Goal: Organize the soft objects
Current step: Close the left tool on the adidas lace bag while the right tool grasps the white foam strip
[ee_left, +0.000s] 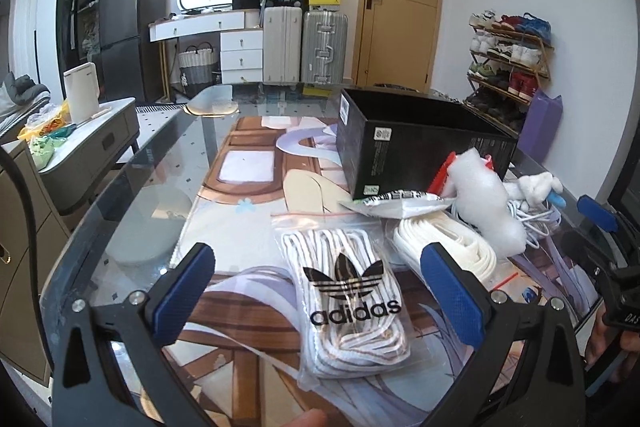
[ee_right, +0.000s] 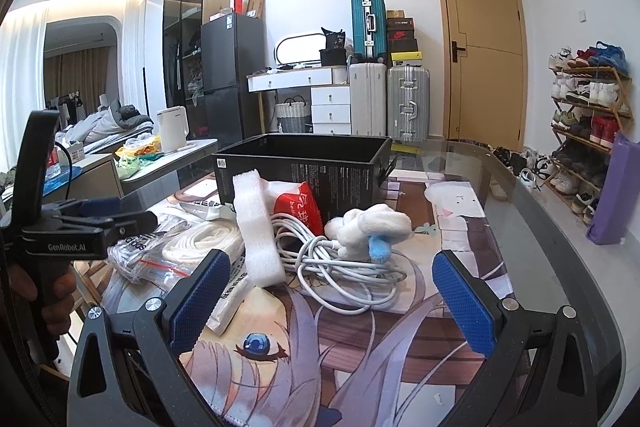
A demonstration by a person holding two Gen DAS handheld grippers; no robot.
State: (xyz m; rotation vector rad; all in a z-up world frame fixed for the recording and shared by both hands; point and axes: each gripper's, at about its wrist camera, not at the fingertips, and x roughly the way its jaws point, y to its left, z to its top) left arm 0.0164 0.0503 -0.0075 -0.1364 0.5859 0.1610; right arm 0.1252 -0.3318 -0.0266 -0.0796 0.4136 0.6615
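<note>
The left gripper (ee_left: 316, 291), jaws wide apart, straddles the bag of laces (ee_left: 352, 303), its long axis running near-to-far; the right gripper (ee_right: 332, 295) waits open, farther right.

Room clutter beyond the table

Far ahead stand a tan door (ee_right: 486, 51), stacked suitcases (ee_right: 390, 67) and a dark fridge (ee_right: 232, 79); a shoe rack (ee_right: 588, 115) lines the right wall, a white kettle (ee_right: 172, 129) sits left.

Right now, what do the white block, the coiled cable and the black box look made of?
White block: soft packing foam, matte and finely pitted. Coiled cable: smooth white plastic sheath with a slight sheen. Black box: probably printed cardboard, matte, thin straight walls.
</note>
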